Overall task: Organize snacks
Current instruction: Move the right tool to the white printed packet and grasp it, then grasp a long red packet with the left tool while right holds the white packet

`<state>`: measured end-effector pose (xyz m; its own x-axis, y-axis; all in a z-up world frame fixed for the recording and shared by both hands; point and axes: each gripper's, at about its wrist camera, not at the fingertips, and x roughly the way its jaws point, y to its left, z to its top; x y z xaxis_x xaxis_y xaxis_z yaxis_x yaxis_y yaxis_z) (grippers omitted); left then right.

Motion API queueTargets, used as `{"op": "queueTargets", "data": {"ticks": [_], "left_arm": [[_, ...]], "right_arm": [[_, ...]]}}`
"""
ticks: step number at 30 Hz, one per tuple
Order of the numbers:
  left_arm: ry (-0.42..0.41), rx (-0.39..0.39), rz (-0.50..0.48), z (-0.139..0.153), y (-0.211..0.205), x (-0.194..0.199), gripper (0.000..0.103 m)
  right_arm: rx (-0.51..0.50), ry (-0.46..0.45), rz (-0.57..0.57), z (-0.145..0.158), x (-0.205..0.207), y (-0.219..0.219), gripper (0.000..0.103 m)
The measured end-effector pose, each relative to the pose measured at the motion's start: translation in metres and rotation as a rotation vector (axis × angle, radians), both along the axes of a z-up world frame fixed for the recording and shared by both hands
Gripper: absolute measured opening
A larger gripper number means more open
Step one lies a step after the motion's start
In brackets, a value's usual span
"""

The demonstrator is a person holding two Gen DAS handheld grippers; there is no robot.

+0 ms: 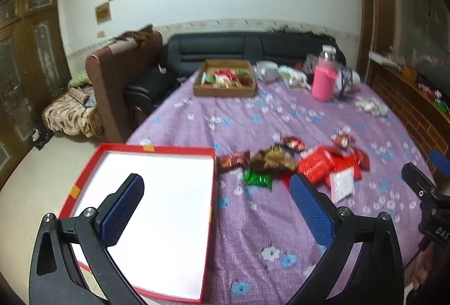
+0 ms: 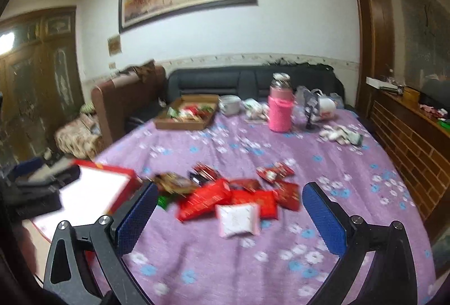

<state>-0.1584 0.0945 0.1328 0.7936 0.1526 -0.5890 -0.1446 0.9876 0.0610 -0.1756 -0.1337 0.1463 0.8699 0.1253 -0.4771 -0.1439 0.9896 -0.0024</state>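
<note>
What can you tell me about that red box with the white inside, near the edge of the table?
The red box is a shallow, open tray, seemingly cardboard, with low red walls and a bare white floor; nothing lies in it. Yellowish tape patches mark its rim. It rests flat on the purple flowered cloth, left of the snack pile, its near-left part seemingly overhanging the table edge. The left gripper hovers open above it, not touching.

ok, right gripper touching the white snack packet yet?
Apart. In the right wrist view the right gripper is open, fingers either side of the white snack packet, purple cloth showing between.
</note>
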Motion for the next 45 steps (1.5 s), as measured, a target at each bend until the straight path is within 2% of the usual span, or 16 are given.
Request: {"op": "queueTargets", "data": {"ticks": [5,11,13,19,22,25,26,29,32,37,41,45], "left_arm": [[0.06,0.017,0.022,-0.019,0.001,0.015,0.103],[0.111,0.05,0.041,-0.035,0.001,0.027,0.103],[0.134,0.057,0.035,-0.041,-0.001,0.03,0.103],[0.198,0.113,-0.023,-0.055,-0.012,0.04,0.103],[0.209,0.144,-0.033,-0.059,-0.014,0.045,0.103],[0.222,0.161,-0.064,-0.062,-0.018,0.052,0.103],[0.226,0.166,-0.08,-0.064,-0.022,0.055,0.103],[0.238,0.178,-0.134,-0.067,-0.036,0.064,0.103],[0.258,0.182,-0.203,-0.07,-0.056,0.075,0.103],[0.268,0.233,-0.267,-0.078,-0.09,0.094,0.103],[0.278,0.274,-0.296,-0.084,-0.111,0.111,0.103],[0.273,0.302,-0.296,-0.086,-0.122,0.123,0.103]], "right_arm": [[-0.018,0.071,-0.069,-0.027,0.009,-0.033,0.103],[0.068,0.196,-0.066,-0.057,0.035,-0.053,0.103],[0.08,0.249,-0.041,-0.068,0.052,-0.047,0.103],[0.035,0.426,0.013,-0.103,0.117,-0.008,0.103],[0.008,0.487,0.017,-0.118,0.14,0.007,0.102],[-0.02,0.526,0.018,-0.129,0.149,0.014,0.094],[-0.037,0.501,0.021,-0.128,0.146,0.016,0.091],[-0.058,0.445,0.041,-0.125,0.141,0.016,0.051],[0.053,0.44,0.073,-0.124,0.141,-0.004,0.045],[0.223,0.428,0.114,-0.12,0.142,-0.036,0.044],[0.455,0.369,0.179,-0.113,0.141,-0.068,0.044],[0.536,0.325,0.184,-0.107,0.138,-0.08,0.044]]}}
